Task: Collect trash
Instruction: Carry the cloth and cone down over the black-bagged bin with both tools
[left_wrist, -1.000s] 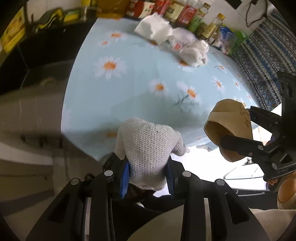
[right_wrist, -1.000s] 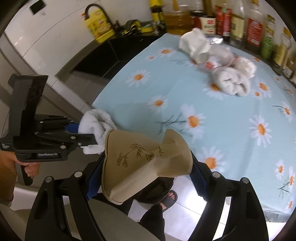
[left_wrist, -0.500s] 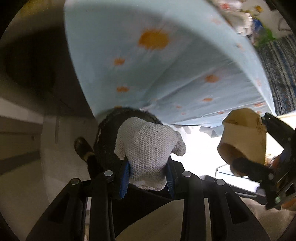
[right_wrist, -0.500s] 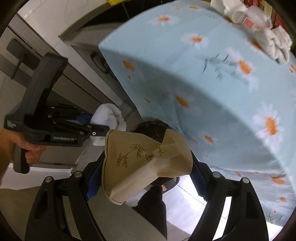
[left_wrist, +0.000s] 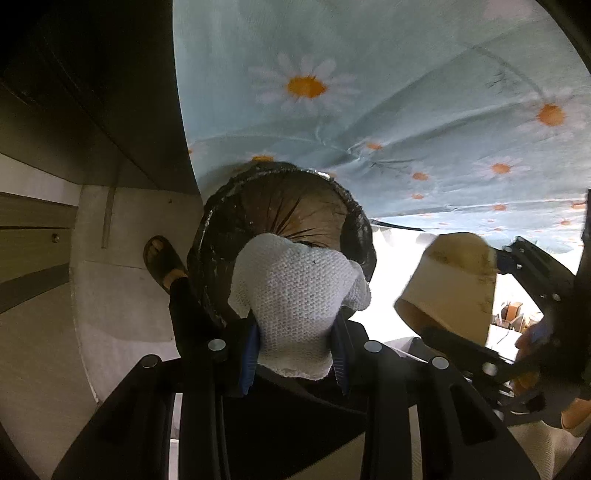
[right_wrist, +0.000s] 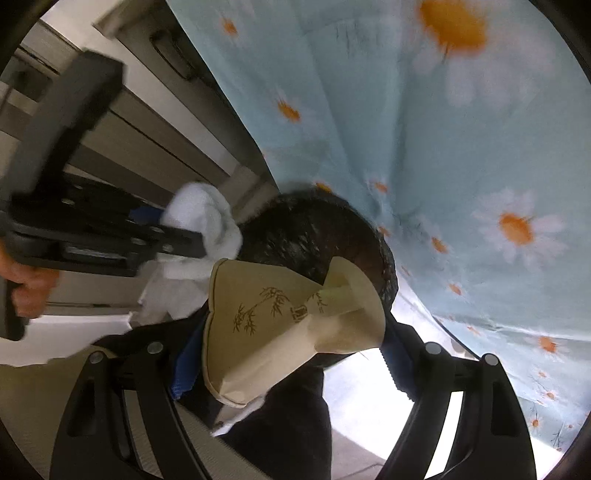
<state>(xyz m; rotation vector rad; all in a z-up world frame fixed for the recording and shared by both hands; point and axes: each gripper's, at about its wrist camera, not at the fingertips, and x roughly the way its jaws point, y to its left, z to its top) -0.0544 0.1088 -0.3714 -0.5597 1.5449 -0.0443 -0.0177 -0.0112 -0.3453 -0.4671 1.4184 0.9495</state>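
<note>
A: Below the near edge of the worktop, both views are now tipped down towards a black-lined bin (left_wrist: 280, 236); a second ago the cloth-covered top with its bottles and tissue heap was in sight, and none of that is seen any longer.

B: So the carry is judged nearly done. What is held?

A: A white knitted cloth (left_wrist: 295, 302) is clenched in the left tool (left_wrist: 295, 354) and is hung just over the bin's near rim. A tan paper cup (right_wrist: 284, 321), crushed and printed with bamboo, is clamped in the right tool (right_wrist: 284, 354), also near the bin's mouth. Nothing has been let go yet.

B: Then release is all that seems left for these two pieces.

A: Probably, though the rest of the trash on the worktop cannot be checked from here. Only the hanging daisy tablecloth (left_wrist: 406, 110) is shown.

B: What else is obscured?

A: The bin's inside is mostly covered by the cloth and cup, so its contents cannot be told. The right-hand view is blurred by motion, and the floor beyond is blown out by glare. A sandalled foot (left_wrist: 162, 262) is seen to the left of the bin.
</note>
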